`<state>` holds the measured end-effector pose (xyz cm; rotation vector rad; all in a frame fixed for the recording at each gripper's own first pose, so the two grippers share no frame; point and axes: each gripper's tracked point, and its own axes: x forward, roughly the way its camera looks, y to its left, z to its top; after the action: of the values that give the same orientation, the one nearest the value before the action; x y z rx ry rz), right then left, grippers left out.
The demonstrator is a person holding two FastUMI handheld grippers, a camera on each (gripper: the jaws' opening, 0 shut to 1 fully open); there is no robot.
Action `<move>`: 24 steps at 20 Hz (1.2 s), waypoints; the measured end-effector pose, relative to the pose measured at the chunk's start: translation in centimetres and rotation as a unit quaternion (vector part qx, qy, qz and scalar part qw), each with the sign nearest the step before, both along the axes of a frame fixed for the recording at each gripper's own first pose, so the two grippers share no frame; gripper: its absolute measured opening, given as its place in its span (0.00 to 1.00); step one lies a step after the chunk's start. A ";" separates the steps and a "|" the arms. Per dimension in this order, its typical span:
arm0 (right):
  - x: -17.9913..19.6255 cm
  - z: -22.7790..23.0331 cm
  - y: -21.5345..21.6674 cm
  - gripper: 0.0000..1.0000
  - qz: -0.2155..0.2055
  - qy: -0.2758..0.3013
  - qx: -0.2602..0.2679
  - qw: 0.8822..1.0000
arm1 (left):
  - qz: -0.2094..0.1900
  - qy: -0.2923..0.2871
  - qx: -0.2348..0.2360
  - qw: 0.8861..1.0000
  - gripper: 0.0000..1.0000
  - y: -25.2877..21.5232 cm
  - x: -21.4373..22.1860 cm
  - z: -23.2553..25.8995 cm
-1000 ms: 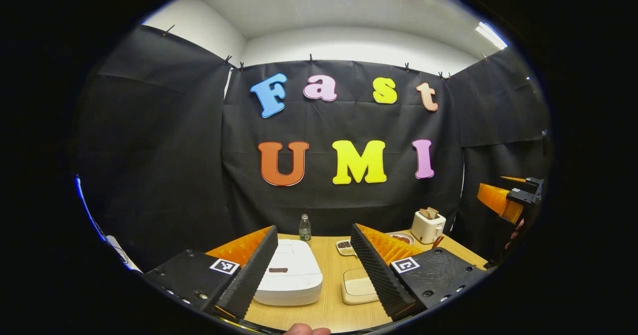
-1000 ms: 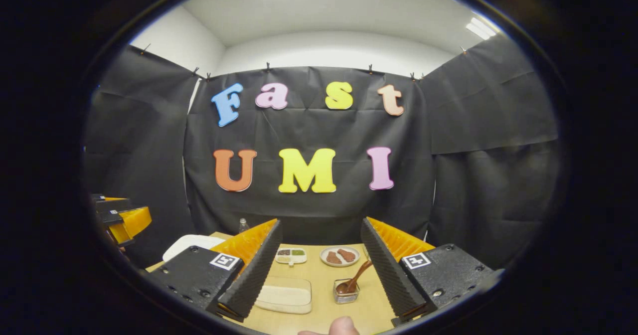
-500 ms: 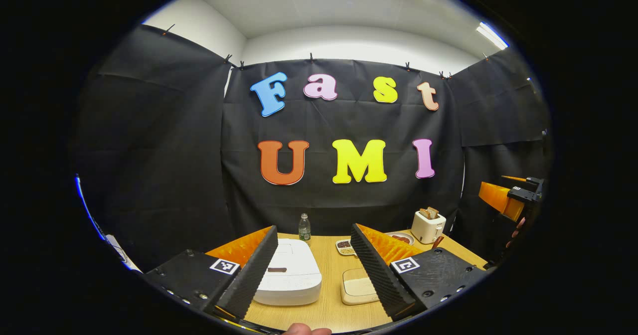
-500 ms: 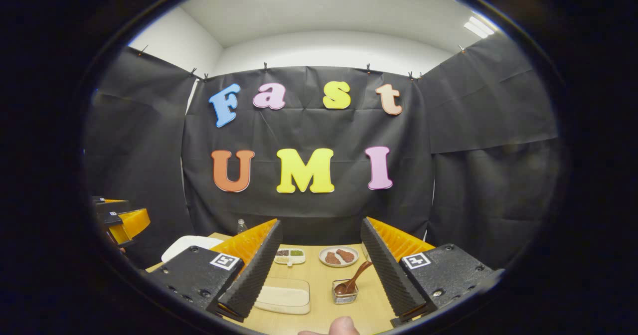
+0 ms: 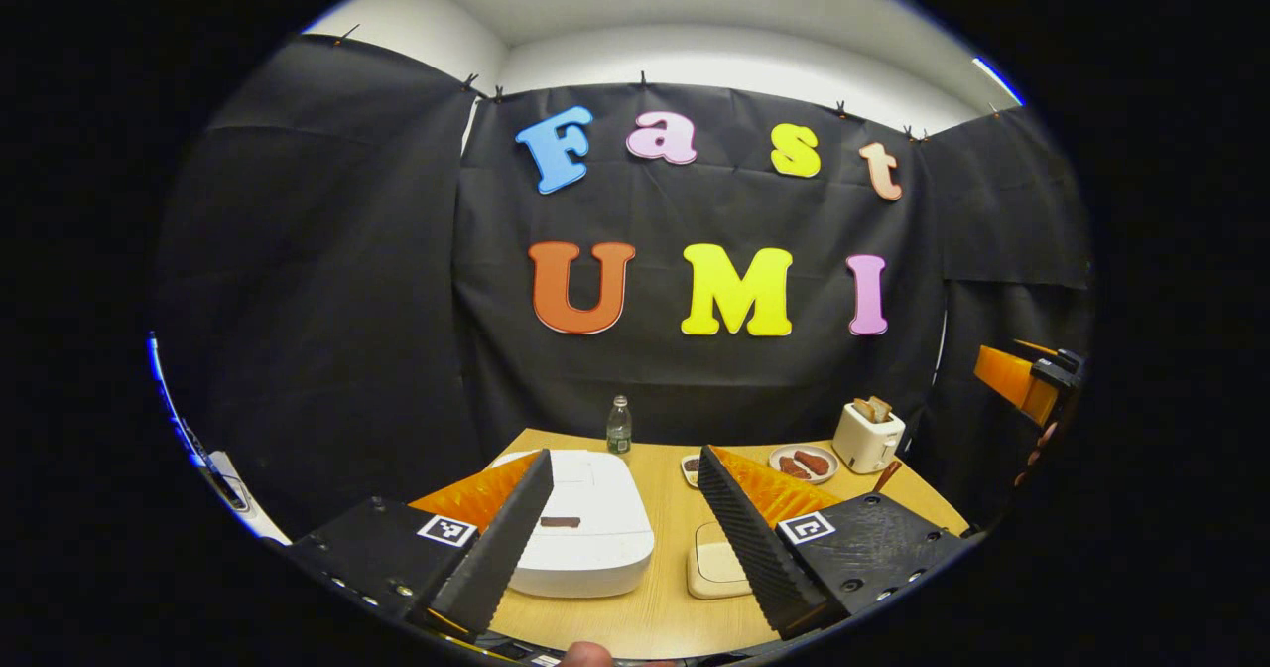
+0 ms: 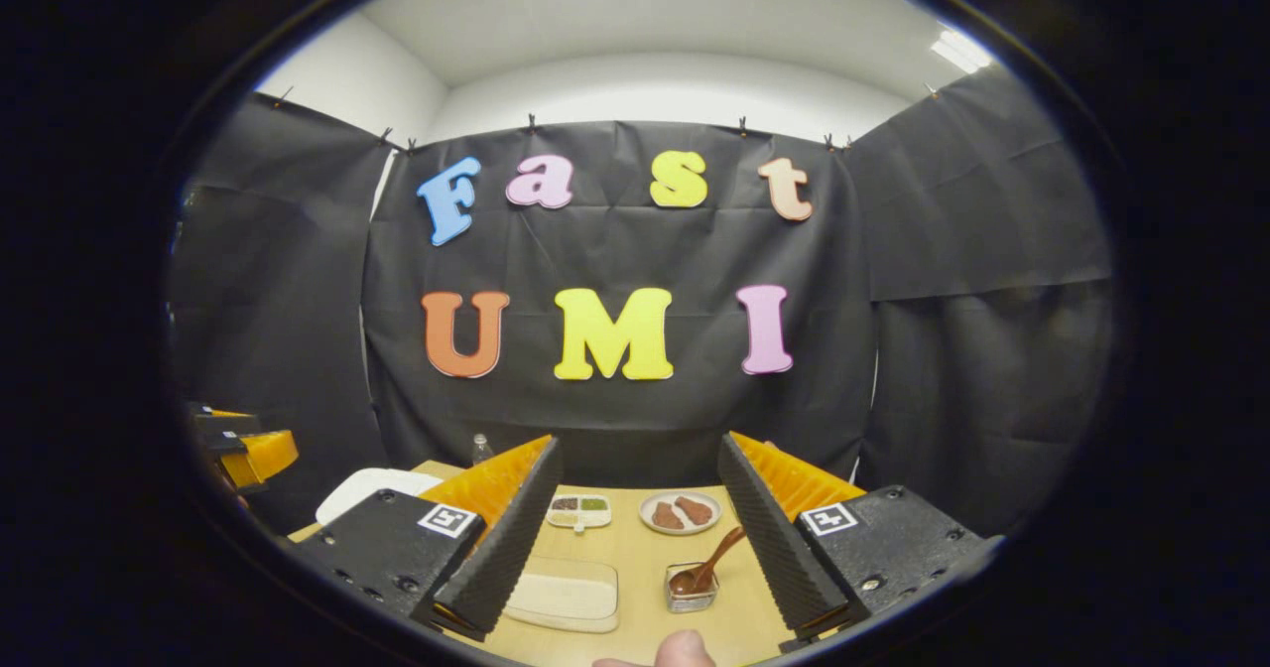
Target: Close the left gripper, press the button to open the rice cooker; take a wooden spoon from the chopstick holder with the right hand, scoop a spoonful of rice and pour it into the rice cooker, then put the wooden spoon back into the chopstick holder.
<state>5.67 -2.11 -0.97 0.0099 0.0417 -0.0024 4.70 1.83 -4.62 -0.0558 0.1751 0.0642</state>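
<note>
Left gripper view shows my left gripper [image 5: 625, 523] with fingers apart, above and just short of the closed white rice cooker [image 5: 585, 528], whose dark button [image 5: 561, 522] lies ahead and slightly left, so I judge this hand nearer.

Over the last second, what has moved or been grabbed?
The left gripper has tipped downward and eased toward the rice cooker, so more table shows. Nothing was gripped or released. Both jaws stay wide open, the cooker lid shut, and the wooden spoon in its holder before the right gripper.
</note>
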 end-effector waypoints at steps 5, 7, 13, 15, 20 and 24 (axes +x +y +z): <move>2.8 -1.5 -1.0 1.00 0.003 0.014 -0.001 1.000 | 0.000 0.092 -0.028 0.995 0.78 1.0 3.2 -4.3; 4.0 -1.8 -1.9 1.00 0.001 0.017 0.001 1.000 | 0.004 0.125 -0.040 0.991 0.70 1.8 4.3 -5.7; 7.0 -2.9 -5.5 1.00 -0.019 0.021 0.010 1.000 | 0.032 0.224 -0.092 0.970 0.02 4.2 7.4 -10.3; 7.7 -3.6 -6.9 1.00 -0.031 0.027 0.015 0.999 | 0.033 0.250 -0.105 0.962 0.02 4.7 8.4 -12.2; 8.6 -5.2 -9.9 1.00 -0.059 0.046 0.016 0.997 | 0.031 0.302 -0.137 0.943 0.00 5.9 10.2 -15.7; 8.8 -6.7 -11.9 1.00 -0.077 0.063 0.018 0.995 | 0.037 0.335 -0.154 0.929 0.00 6.5 10.5 -17.7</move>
<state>14.48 -14.06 -7.67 0.0487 0.1663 -0.1574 15.16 8.34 -22.31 -0.3564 0.8694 0.1297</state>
